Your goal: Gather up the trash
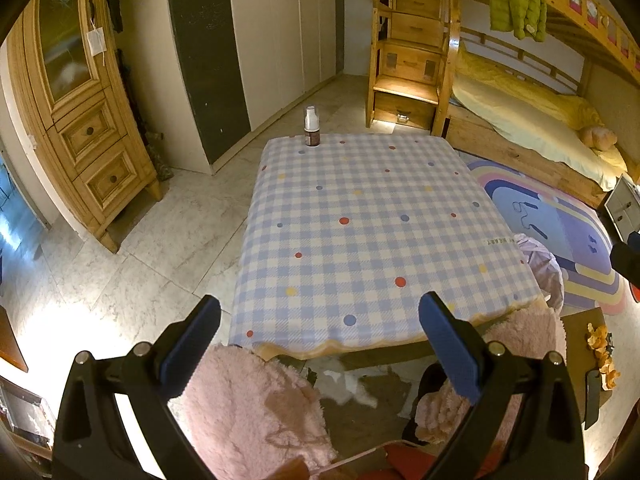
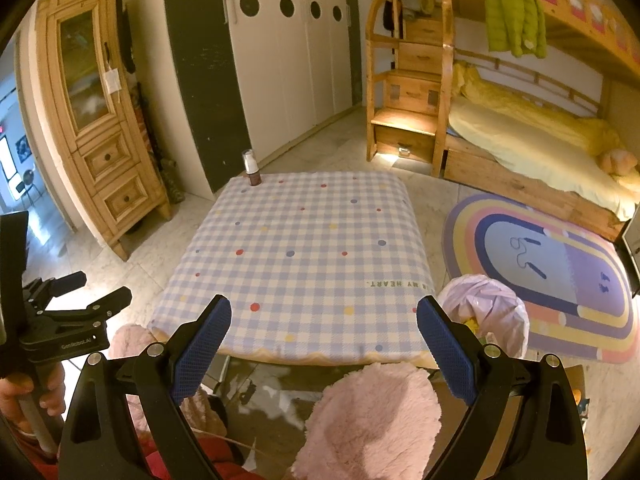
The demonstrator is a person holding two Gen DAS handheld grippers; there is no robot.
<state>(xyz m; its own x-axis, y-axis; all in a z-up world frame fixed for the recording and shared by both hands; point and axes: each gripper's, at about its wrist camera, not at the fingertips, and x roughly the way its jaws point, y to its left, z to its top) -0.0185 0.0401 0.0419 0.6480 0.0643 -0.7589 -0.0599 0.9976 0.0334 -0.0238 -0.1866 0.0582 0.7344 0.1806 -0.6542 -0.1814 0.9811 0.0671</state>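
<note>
A small brown pump bottle [image 1: 311, 127] with a white top stands at the far left corner of the checked, dotted tablecloth [image 1: 372, 232], well apart from the left gripper [image 1: 320, 320] and right gripper [image 2: 324, 320], both spread wide, empty. A crinkly lilac bag [image 2: 490, 312] sits beside the table's right edge.

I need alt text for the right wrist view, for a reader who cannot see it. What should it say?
An open hand-held gripper with blue pads points over a table with a checked, dotted cloth, bare except for a small pump bottle at its far left corner. A bin with a pale bag stands at the table's right; a rainbow rug and bunk bed lie beyond.
</note>
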